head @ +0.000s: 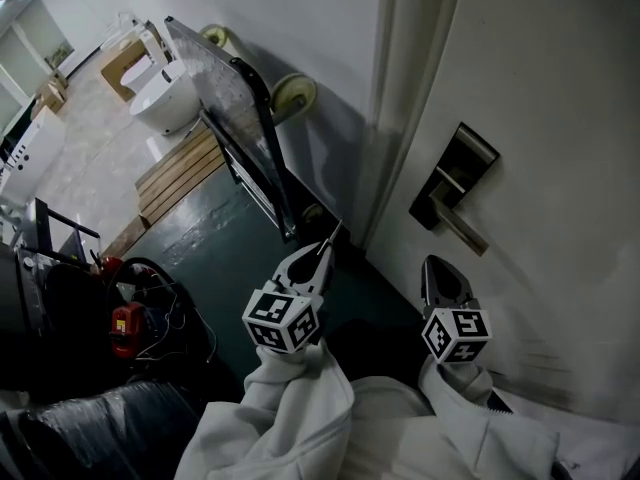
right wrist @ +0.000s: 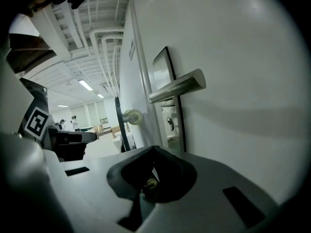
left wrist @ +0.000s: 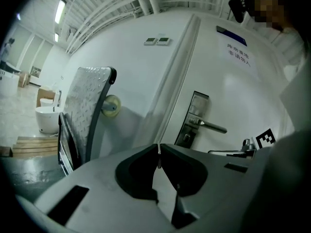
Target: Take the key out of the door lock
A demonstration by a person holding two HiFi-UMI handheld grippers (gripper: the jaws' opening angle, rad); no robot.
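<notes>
The dark lock plate with its silver lever handle sits on the white door. In the right gripper view the keyhole below the handle shows no key. My right gripper hangs below the handle, a short way off the door, jaws together; a small brass piece, seemingly the key, sits pinched between them behind the tips. My left gripper is shut with nothing in it, left of the door frame. It faces the lock plate.
A metal platform trolley stands upright against the wall left of the door. Beyond it are a wooden pallet and a white basin. Dark gear with a red tool lies at the lower left. People stand far off in the hall.
</notes>
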